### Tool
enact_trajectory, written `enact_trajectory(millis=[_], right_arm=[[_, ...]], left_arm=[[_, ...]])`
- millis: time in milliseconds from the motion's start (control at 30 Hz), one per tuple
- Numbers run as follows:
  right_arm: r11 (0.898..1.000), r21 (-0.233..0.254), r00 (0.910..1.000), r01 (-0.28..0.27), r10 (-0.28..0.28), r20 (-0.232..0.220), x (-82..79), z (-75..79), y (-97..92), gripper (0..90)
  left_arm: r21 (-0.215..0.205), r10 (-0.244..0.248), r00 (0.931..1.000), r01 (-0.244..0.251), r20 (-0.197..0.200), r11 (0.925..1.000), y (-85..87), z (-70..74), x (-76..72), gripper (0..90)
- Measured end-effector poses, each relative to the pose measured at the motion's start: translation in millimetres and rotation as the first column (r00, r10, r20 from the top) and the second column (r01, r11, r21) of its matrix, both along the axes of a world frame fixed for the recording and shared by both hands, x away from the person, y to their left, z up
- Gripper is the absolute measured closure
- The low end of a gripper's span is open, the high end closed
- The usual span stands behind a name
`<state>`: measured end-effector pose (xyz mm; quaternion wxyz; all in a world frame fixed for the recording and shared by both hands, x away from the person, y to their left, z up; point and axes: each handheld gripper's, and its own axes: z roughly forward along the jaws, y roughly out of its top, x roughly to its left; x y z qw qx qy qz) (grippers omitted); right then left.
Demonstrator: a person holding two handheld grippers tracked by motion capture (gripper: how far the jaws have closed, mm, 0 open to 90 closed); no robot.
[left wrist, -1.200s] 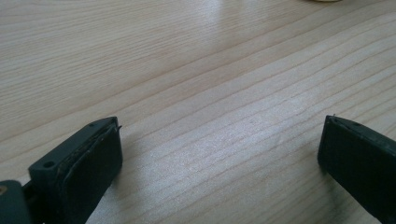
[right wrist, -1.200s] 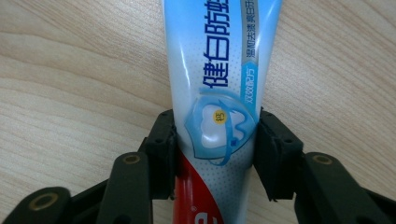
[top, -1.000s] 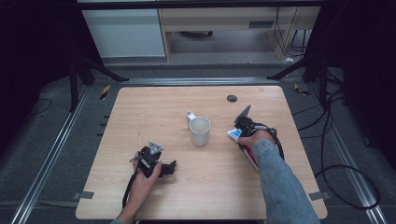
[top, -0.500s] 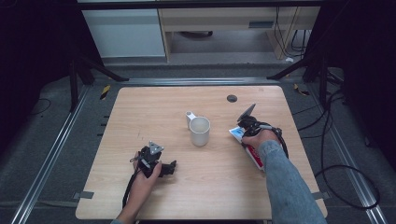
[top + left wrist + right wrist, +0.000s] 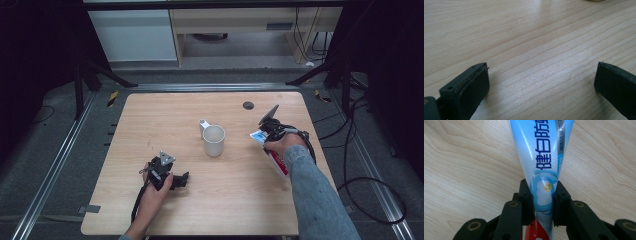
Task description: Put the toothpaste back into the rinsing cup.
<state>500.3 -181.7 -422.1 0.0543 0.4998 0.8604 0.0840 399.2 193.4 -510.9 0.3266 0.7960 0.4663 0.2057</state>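
Note:
A toothpaste tube (image 5: 544,157), blue and white with a red end, is pinched across its width between the pads of my right gripper (image 5: 542,195), which is shut on it. In the high view that right gripper (image 5: 271,134) is at the table's right side, with the tube (image 5: 279,162) slanting down toward the near right. A white mug (image 5: 213,140) stands upright mid-table, to the left of that gripper. My left gripper (image 5: 181,180) rests near the front left of the table. Its jaws stand wide open on bare wood, and the left gripper (image 5: 541,80) has nothing between them.
The light wooden table (image 5: 150,115) has a small black round disc (image 5: 248,105) near its far right. Cables trail from both grippers. Metal rails and dark floor surround the table, and cabinets stand beyond its far edge.
My right hand has risen a little and shifted slightly rightward with the toothpaste tube in its jaws. The left hand and the mug have stayed where they were.

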Motion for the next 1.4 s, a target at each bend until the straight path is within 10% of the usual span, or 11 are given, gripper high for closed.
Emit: enact_trajectory(millis=[800, 1400], right_arm=[[1.0, 0.011, 0.9985, -0.009, 0.008, 0.054, -2.3, 26.5, -9.9, 73.4], [0.986, 0.156, 0.9773, -0.053, 0.019, 0.211, -1.2, 61.6, 7.3, 73.3]], left_arm=[[-0.001, -0.003, 1.0, 0.003, 0.001, 1.0, -0.3, -0.1, 0.2, 0.0], [0.001, -0.01, 0.9999, 0.01, -0.002, 0.9999, -0.8, 0.1, 0.3, 0.0]])
